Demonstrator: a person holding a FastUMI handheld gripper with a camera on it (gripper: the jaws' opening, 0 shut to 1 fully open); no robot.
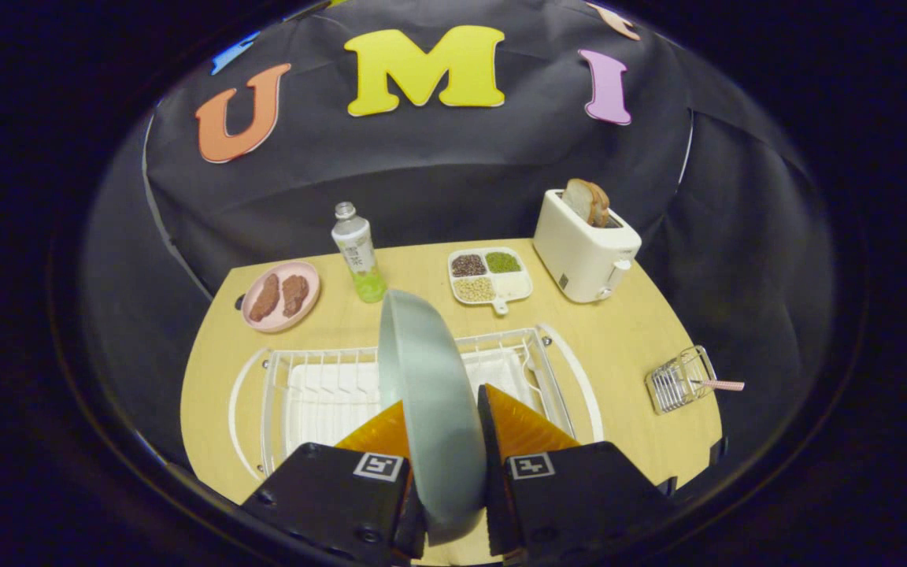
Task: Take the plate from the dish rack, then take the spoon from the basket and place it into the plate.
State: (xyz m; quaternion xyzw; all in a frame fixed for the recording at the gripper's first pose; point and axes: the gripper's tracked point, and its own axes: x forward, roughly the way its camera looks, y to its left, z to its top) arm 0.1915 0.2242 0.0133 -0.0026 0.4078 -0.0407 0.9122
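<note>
The claw [444, 441] grips one pale plate [430, 394] edge-on, a finger pressed to each face, the plate standing upright between them and rising ahead. Just beyond the fingers sits one white dish rack [327, 386] on the bench [619, 339]. Off to the claw's right, apart from the rack, lies one small wire basket [678, 382] with one spoon [717, 385], its handle poking out. Further ahead stand one pink dish [280, 296] carrying two brown pieces, one bottle [357, 252], one divided tray [490, 276] with four sections, and one toaster [584, 248] holding bread
</note>
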